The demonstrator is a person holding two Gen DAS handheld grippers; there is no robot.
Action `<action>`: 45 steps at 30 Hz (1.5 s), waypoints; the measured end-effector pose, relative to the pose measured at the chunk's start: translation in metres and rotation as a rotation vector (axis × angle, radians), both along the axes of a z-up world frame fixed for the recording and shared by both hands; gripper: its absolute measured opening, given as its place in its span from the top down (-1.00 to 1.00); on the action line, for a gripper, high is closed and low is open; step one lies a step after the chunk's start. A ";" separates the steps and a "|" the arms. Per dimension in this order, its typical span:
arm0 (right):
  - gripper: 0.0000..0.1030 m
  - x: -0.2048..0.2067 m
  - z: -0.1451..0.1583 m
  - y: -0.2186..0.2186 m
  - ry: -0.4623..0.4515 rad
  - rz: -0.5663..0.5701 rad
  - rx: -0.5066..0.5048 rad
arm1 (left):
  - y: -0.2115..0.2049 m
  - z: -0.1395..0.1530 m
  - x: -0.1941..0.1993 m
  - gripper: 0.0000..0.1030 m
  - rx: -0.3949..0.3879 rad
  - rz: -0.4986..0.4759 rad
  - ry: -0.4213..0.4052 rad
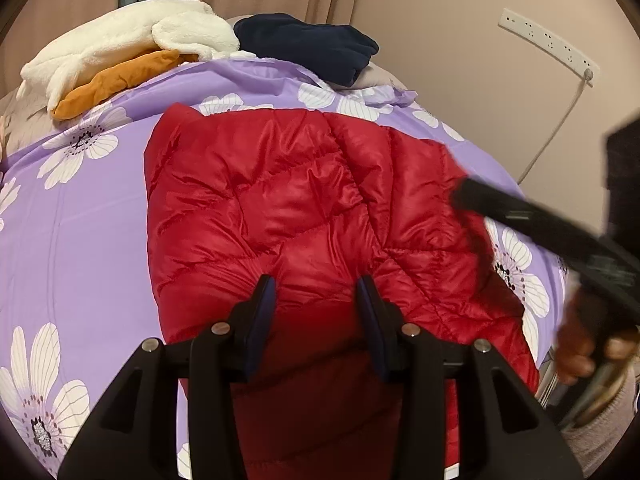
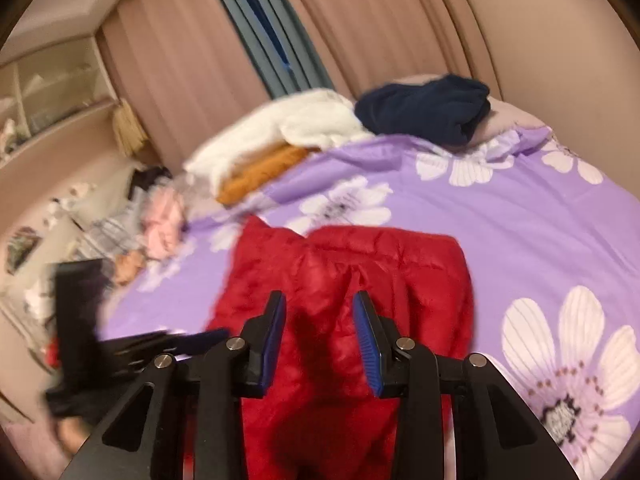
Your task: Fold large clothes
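- A shiny red quilted puffer jacket point(image 1: 288, 216) is lying spread across the middle of a lilac bedcover printed with large white flowers point(image 1: 88, 208), its near end running under both cameras.
- The left gripper point(image 1: 316, 296) is hovering over the jacket's near part; its jaws are standing wide apart with red fabric showing between the blue-lined fingers point(image 1: 266, 300). Whether the tips are touching the cloth, cannot tell; nothing is pinched.
- The right gripper point(image 2: 319, 312) is sitting likewise over the jacket point(image 2: 360, 272), jaws spread wide, blue ribbed pads point(image 2: 366, 340) facing each other across a raised fold of red fabric. No hold on it that can be seen.
- In the left wrist view, the right gripper's black body is coming in as a blurred bar point(image 1: 532, 220) from the right edge, its tip at the jacket's right side, with the person's hand point(image 1: 588, 344) gripping it at the near right.
- In the right wrist view, the left gripper is showing as a blurred black shape point(image 2: 120, 344) at the near left, by the jacket's left edge.
- At the far end of the bed: a fluffy white fleece garment point(image 1: 132, 40) is lying on top of a mustard-orange garment point(image 1: 120, 80) at far left, and a folded dark navy garment point(image 1: 312, 46) is sitting just to their right.
- Beige curtains point(image 2: 360, 20) are hanging behind the bed.
- A white power strip point(image 1: 548, 44) is fixed to the right wall, a cable trailing down from it.
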State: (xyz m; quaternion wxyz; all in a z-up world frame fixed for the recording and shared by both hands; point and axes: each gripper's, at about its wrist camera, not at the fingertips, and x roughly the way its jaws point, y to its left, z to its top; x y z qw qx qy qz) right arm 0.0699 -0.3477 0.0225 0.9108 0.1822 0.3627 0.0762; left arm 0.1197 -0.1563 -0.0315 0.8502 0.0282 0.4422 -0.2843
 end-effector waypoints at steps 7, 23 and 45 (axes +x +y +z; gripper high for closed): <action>0.41 0.008 -0.046 -0.003 0.115 -0.034 -0.061 | -0.010 -0.010 0.001 0.16 0.037 -0.023 -0.003; 0.40 -0.057 0.014 0.009 -0.038 0.053 0.008 | 0.029 0.007 -0.051 -0.05 -0.037 0.006 0.039; -0.35 -0.085 -0.009 -0.001 0.015 0.068 0.162 | 0.100 0.013 -0.042 -0.53 -0.263 0.152 0.142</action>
